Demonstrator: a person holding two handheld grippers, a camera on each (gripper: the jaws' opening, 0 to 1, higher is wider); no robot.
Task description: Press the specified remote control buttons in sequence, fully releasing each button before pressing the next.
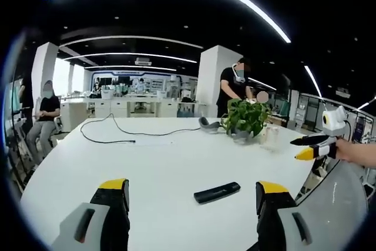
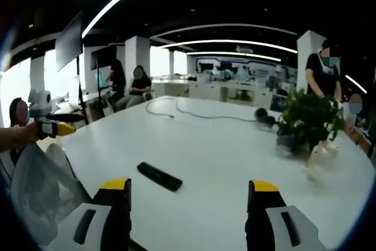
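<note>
A broad white bench (image 1: 158,163) with a smooth matte top spreads across the left gripper view and shows again in the right gripper view (image 2: 223,145). Toward its far side stands a leafy green potted plant (image 1: 247,117), seen in the right gripper view (image 2: 308,119) near the bench's right edge. A thin black cable (image 1: 126,133) lies in loose curves over the far part of the bench, well apart from the plant. Just beside the plant rests a dark curved object (image 1: 209,125), too blurred to name with any certainty.

The slim black rectangular remote control (image 1: 217,193) lies flat on the near part of the bench, between the left gripper (image 1: 194,195)'s two yellow-tipped black fingers (image 1: 114,195), which are spread wide and touch nothing. In the right gripper view the same remote (image 2: 160,176) sits ahead of the right gripper (image 2: 189,195), nearer its left finger; those fingers (image 2: 262,197) are likewise held wide apart and hover clear of it.

Each gripper appears in the other's view: the right one at the right edge (image 1: 314,147), the left one at the left edge (image 2: 54,127), each held in a person's hand off the bench's side.
</note>
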